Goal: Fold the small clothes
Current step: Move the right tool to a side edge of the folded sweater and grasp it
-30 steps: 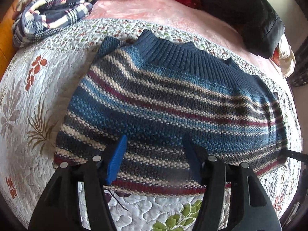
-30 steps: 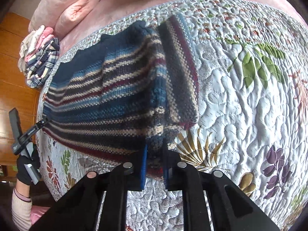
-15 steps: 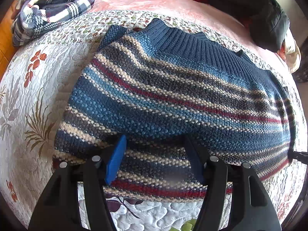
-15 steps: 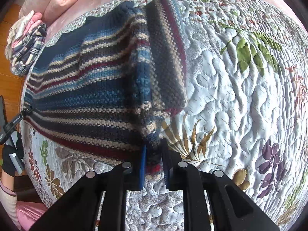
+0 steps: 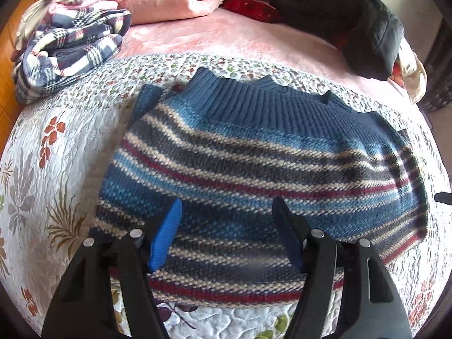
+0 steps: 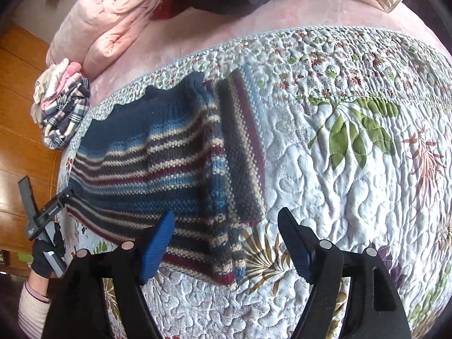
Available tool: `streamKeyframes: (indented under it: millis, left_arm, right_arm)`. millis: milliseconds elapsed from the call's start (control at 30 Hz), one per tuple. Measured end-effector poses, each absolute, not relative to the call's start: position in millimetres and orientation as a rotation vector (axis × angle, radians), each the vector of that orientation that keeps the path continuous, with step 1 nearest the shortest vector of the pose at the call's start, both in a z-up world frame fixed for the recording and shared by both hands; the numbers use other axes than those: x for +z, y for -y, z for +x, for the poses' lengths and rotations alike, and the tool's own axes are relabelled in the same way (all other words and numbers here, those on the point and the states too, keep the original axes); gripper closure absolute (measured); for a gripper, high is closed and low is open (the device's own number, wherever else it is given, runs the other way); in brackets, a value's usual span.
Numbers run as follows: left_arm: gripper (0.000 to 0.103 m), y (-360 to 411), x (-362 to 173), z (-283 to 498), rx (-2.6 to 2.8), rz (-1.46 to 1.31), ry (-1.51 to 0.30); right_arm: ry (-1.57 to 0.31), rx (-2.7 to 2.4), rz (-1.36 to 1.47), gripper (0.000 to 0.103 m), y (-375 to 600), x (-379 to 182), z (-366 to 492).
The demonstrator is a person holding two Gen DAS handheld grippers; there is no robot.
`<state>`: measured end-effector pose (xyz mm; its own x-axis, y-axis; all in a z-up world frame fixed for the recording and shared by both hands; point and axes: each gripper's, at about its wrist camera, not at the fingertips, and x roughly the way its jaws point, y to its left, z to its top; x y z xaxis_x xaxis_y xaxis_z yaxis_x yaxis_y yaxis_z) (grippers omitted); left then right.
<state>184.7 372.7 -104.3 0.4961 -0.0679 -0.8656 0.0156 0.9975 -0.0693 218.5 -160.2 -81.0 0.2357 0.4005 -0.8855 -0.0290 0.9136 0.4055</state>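
A small knitted sweater with blue, cream, grey and dark red stripes lies flat on the floral quilt, its navy ribbed collar on the far side. My left gripper hovers open over the sweater's near hem, nothing between its fingers. In the right wrist view the same sweater lies with one sleeve folded lengthwise along its right side. The right gripper stands open just above the sweater's near right corner, holding nothing.
A plaid garment and folded pink blankets lie at the far left on the pink bedspread. A dark jacket lies at the far right. The left-hand tool and a gloved hand show by the bed's edge.
The right gripper has opened and let go of the sweater's near corner, which now lies flat. Both grippers have drawn back a little from the sweater.
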Motion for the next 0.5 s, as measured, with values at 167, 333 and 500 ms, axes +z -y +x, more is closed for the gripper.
streamKeyframes:
  millis: [167, 333, 500]
  left_arm:
    - [0.036, -365, -110, 194, -0.064, -0.054, -1.063]
    - [0.036, -368, -116, 199, -0.058, -0.053, -1.071]
    - [0.035, -377, -125, 202, -0.046, -0.092, -1.095]
  right_arm:
    - [-1.352, 0.325, 0.370, 0.026, 158, -103, 238]
    - [-1.392, 0.319, 0.428, 0.026, 155, -127, 245]
    - [-1.390, 0.312, 0.431, 0.026, 152, -138, 244]
